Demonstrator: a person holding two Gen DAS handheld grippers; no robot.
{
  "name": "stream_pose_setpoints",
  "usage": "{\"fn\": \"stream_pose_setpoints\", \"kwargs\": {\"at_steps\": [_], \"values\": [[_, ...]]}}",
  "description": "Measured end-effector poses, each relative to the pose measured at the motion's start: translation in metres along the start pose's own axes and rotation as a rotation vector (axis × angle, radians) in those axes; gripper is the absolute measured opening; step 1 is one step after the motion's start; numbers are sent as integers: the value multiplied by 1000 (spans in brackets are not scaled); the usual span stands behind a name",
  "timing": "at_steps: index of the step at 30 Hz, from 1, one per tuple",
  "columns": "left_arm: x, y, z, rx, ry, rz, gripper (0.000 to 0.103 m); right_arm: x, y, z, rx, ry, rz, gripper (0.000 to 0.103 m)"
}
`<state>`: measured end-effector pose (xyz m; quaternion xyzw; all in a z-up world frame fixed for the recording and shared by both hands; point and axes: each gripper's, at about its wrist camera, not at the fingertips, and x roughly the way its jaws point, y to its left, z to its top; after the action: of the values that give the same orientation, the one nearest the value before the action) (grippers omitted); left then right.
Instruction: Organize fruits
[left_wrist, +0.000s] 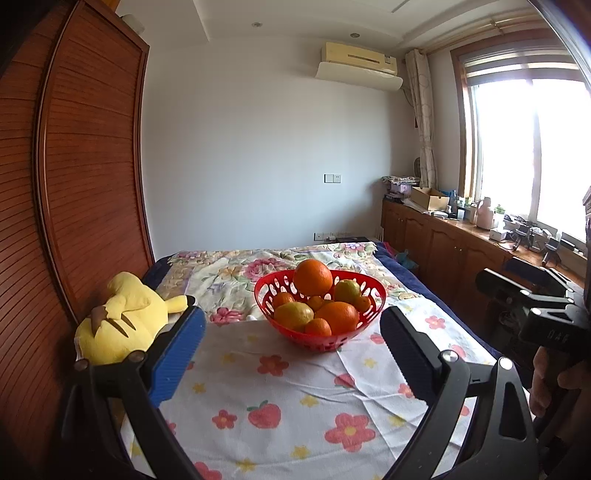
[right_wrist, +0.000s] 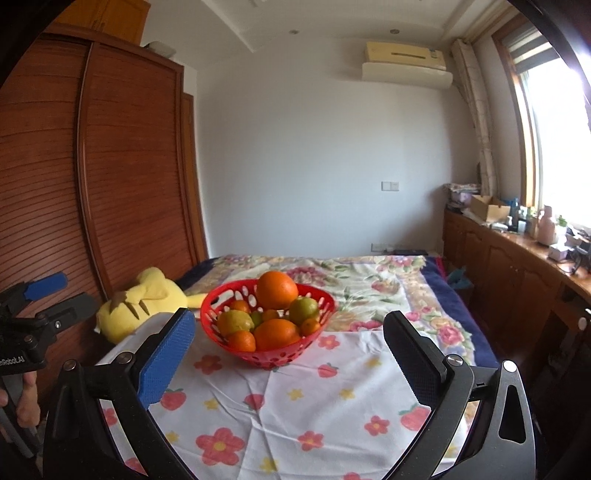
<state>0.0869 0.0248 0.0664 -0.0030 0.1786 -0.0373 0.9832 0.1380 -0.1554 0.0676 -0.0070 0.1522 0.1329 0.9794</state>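
Red basket (left_wrist: 320, 334) (right_wrist: 267, 356) heaped with citrus, set on flower-print cloth (left_wrist: 280, 398) (right_wrist: 295, 406) over the bed. Large orange (left_wrist: 313, 277) (right_wrist: 277, 290) perched on top of the pile. Left tool (left_wrist: 291, 339) spread wide, holding nothing, basket just beyond its fingertips. Right tool (right_wrist: 290, 343) likewise wide and bare. Yellow plush toy (left_wrist: 118, 317) (right_wrist: 142, 304) lying left of the basket, beside the wooden wardrobe (left_wrist: 85, 184).

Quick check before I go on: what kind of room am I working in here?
Most likely a bedroom. The red fruit basket sits on a bed with floral covers, a louvered wooden wardrobe stands alongside it, and a yellow plush toy lies by the basket.
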Motion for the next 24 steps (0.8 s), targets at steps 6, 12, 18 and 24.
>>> {"fn": "stream_pose_setpoints", "kwargs": {"at_steps": [6, 12, 18, 24], "values": [[-9, 0, -11, -9, 16, 11, 96, -21, 0, -4, -5, -4, -27, 103], [-19, -2, -18, 1, 23, 18, 96, -34, 0, -10, -2, -9, -36, 103], [-26, -2, -22, 5, 21, 22, 96, -39, 4, -19, -4, -9, -35, 103], [-26, -1, -30, 8, 34, 30, 96, -35, 6, -27, -6, 3, -33, 103]]}}
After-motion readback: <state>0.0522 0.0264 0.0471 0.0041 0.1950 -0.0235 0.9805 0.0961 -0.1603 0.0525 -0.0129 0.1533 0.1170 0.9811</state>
